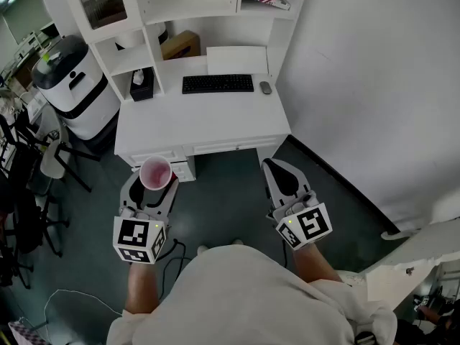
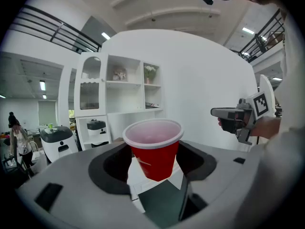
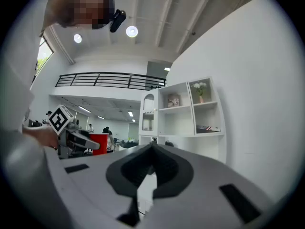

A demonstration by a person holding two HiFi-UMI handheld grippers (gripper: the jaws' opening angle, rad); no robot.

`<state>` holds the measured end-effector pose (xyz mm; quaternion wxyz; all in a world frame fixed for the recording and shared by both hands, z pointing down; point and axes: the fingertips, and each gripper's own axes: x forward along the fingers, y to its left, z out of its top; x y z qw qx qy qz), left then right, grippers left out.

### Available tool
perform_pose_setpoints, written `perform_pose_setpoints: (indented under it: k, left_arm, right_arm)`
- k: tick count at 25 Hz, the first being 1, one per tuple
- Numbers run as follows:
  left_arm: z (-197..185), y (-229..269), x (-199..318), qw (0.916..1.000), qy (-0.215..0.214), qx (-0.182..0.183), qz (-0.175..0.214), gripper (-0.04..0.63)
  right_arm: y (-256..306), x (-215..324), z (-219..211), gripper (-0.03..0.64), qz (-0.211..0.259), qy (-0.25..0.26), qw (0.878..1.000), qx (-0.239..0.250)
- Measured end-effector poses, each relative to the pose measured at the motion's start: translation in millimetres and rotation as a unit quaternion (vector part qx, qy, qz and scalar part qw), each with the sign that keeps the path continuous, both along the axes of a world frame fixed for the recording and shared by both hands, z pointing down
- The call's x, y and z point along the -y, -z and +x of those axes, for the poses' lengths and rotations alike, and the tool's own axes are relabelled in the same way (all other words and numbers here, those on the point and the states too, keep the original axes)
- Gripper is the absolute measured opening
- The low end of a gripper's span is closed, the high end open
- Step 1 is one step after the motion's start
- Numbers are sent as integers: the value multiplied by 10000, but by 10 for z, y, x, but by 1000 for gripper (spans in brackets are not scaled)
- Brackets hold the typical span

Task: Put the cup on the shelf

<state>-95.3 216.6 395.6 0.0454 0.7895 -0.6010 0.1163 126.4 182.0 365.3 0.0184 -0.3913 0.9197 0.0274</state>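
A red plastic cup (image 1: 155,172) with a white rim stands upright between the jaws of my left gripper (image 1: 153,183), which is shut on it. In the left gripper view the cup (image 2: 155,152) fills the middle, both dark pads pressing its sides. My right gripper (image 1: 282,178) is held level beside it, shut with nothing in it; its jaws meet at the tip (image 3: 152,148). Ahead stands the white shelf unit (image 1: 192,6) above a white desk (image 1: 201,124). Its open compartments (image 2: 127,99) show in both gripper views.
On the desk lie a black keyboard (image 1: 218,83), a mouse (image 1: 266,87) and a black tissue box (image 1: 141,86). A white and black bin-like machine (image 1: 72,85) and a chair (image 1: 56,157) stand to the left. A white wall (image 1: 374,85) runs along the right.
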Motion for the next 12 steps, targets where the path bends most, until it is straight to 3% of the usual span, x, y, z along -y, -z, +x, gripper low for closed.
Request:
perform_pose_setpoints:
  k: [12]
  left_arm:
    - [69,11,15,10000,43,25,1,293]
  right_arm:
    - [-28,-17,86,3,-78,101,9999,54]
